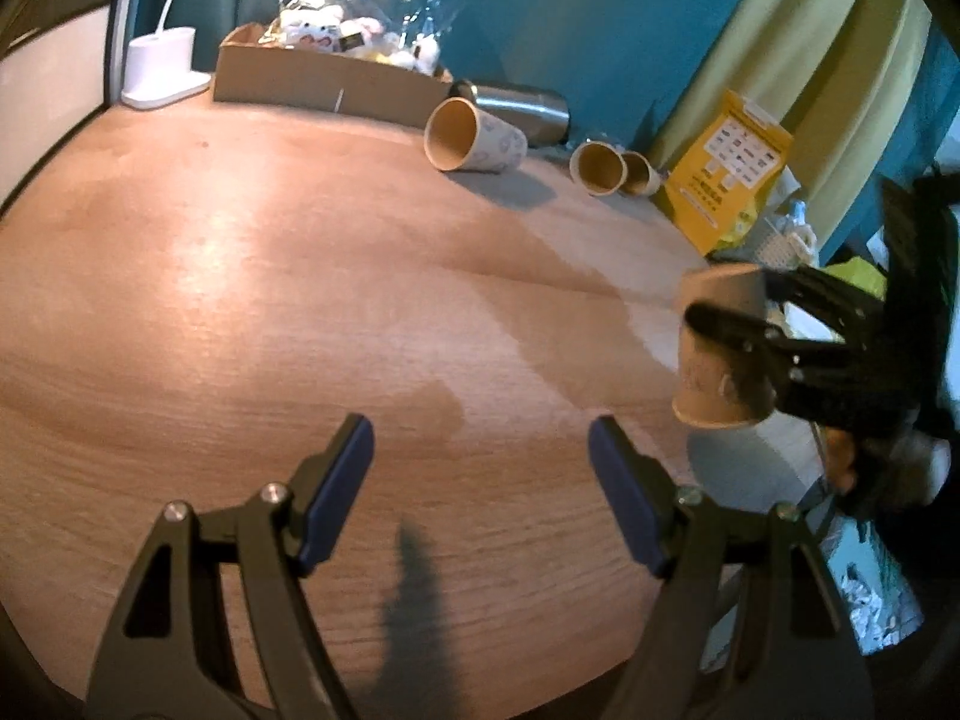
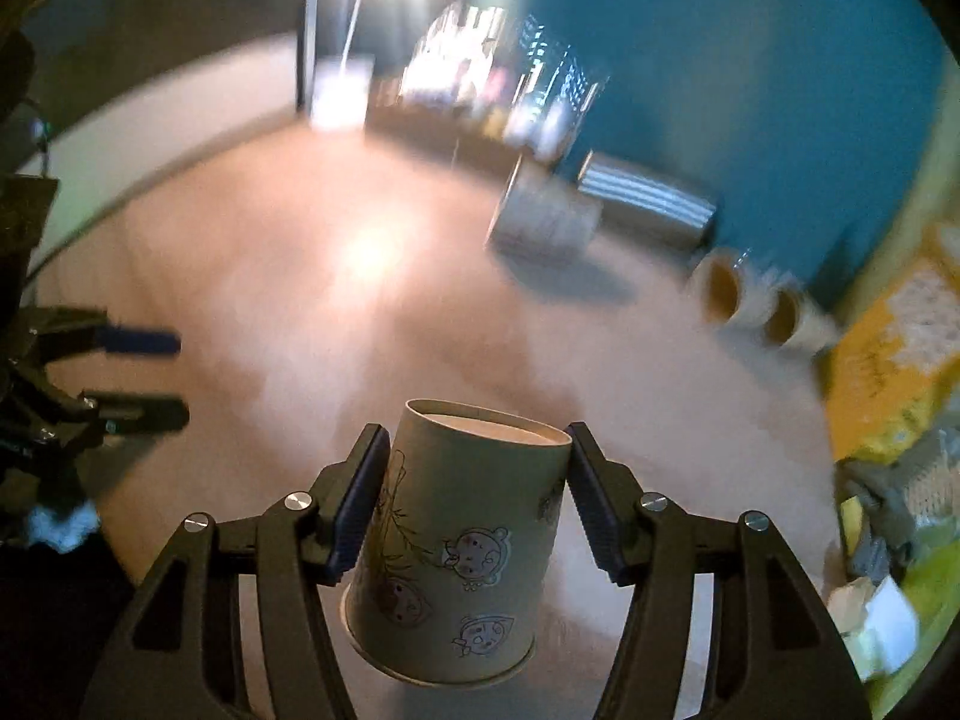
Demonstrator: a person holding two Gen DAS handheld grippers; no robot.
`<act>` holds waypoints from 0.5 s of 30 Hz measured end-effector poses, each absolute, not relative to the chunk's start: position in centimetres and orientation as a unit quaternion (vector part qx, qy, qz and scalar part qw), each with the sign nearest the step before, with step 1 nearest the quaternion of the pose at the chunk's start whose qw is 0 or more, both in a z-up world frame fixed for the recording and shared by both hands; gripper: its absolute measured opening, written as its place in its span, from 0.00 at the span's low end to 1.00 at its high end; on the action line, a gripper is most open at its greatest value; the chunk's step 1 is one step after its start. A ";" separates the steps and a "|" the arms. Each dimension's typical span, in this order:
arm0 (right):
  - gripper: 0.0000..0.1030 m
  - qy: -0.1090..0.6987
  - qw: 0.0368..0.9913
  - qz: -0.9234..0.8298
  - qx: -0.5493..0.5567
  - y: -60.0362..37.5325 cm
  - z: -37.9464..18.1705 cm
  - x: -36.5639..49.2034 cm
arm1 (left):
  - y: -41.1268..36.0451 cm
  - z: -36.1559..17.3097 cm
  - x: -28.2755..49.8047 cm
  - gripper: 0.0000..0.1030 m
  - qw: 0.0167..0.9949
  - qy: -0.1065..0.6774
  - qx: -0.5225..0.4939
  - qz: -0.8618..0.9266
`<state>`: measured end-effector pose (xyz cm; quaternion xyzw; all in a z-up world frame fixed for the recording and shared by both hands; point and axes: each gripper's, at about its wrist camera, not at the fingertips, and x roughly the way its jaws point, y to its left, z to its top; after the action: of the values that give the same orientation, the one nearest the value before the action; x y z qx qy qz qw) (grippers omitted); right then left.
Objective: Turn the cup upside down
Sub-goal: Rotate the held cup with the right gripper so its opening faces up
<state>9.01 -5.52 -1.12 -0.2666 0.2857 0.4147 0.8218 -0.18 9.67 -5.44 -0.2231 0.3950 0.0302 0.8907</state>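
Note:
My right gripper is shut on a paper cup printed with cartoon faces. The cup is held upside down, base up and rim down, just above the wooden table. In the left wrist view the same cup hangs at the right in the right gripper, near the table's right edge. My left gripper is open and empty, low over the near part of the table. It shows at the left edge of the right wrist view.
A large paper cup lies on its side at the back, in front of a steel tumbler. Two small cups lie beside a yellow packet. A cardboard box and a white lamp base stand at the back left.

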 end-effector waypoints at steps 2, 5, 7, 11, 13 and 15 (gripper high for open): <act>0.61 0.219 0.865 0.389 -0.227 -7.6 -1.7 7.5 | 9.1 -5.2 -0.2 0.73 0.893 0.394 -0.217 0.030; 0.61 0.177 0.904 0.350 -0.171 -9.7 -3.2 6.7 | 8.2 -4.9 -0.2 0.73 0.896 0.395 -0.199 0.031; 0.61 0.146 0.926 0.316 -0.144 -10.8 -3.7 5.4 | 7.7 -4.6 -0.2 0.73 0.899 0.393 -0.189 0.033; 0.61 0.087 0.945 0.292 -0.116 -12.4 -4.4 3.7 | 6.6 -4.2 -0.3 0.73 0.906 0.386 -0.173 0.034; 0.61 0.074 0.947 0.288 -0.121 -12.9 -5.1 2.5 | 5.9 -4.1 -0.5 0.73 0.910 0.379 -0.163 0.034; 0.61 0.075 0.948 0.285 -0.120 -13.6 -5.9 1.4 | 5.4 -4.0 -0.5 0.73 0.913 0.376 -0.155 0.037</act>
<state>1.38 -13.56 -5.87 -0.1198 0.0746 0.2846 0.9482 -0.53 5.37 -4.03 -0.1553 0.3760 0.0366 0.9128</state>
